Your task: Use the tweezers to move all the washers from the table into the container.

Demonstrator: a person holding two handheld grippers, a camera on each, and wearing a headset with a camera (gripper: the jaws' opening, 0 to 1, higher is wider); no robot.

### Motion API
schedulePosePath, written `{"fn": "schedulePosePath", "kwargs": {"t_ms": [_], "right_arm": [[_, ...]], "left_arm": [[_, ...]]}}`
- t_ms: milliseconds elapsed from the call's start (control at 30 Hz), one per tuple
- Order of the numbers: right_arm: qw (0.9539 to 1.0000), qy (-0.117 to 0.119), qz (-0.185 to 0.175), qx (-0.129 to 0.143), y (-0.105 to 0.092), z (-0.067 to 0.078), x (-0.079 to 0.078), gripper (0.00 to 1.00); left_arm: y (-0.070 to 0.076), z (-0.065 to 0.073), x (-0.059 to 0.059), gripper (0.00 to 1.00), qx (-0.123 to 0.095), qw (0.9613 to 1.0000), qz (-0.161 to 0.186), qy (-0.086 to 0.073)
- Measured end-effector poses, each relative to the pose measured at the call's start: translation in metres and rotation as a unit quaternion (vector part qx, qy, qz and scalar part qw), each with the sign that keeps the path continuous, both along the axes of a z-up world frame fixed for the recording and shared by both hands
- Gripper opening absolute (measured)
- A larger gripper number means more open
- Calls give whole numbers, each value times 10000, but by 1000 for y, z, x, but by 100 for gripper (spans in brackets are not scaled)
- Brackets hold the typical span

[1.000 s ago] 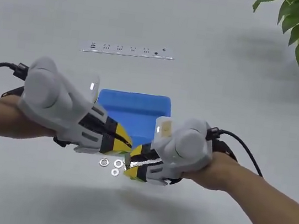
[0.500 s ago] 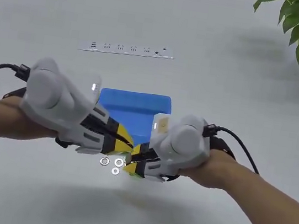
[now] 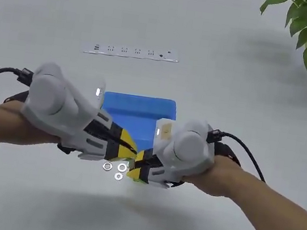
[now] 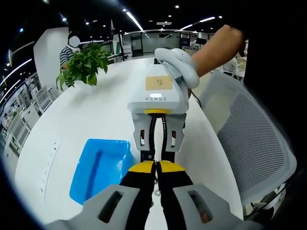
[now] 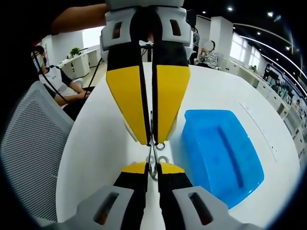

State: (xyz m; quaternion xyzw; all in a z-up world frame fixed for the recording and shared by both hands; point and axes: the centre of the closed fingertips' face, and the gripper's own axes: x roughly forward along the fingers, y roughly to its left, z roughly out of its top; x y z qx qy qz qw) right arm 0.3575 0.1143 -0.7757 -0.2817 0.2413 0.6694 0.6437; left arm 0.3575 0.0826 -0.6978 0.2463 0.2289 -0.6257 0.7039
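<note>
Washers [image 3: 107, 166] near container [image 3: 137, 108] edge, tweezers [image 5: 153, 165] over them, white table [image 3: 241, 99] around

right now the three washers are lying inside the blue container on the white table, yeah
Not quite. The three washers are not inside the blue container. They lie on the white table itself, just outside the container's near edge. The head view shows this. The container does sit on the white table.

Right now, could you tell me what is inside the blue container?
The blue container looks empty where visible; three washers lie outside it. In the head view the left gripper and right gripper cover its near edge.
</note>
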Motion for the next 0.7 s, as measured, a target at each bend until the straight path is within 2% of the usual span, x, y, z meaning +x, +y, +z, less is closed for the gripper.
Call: {"fn": "schedulePosePath", "kwargs": {"t_ms": [200, 367, 433, 700], "right_arm": [[10000, -8, 19, 52, -1, 4, -1, 8], [9999, 9, -24, 125, -2, 10, -1, 8], [9999, 1, -31, 144, -3, 13, -1, 8], [9998, -36, -12, 181, -6, 25, -1, 9]], "left_arm": [[0, 2, 0, 8, -38, 10000, 34, -30], [2, 10, 1, 13, -183, 9997, 125, -68], [3, 11, 2, 17, -202, 9996, 169, -72], [8, 13, -2, 38, -373, 9984, 411, 82]]}}
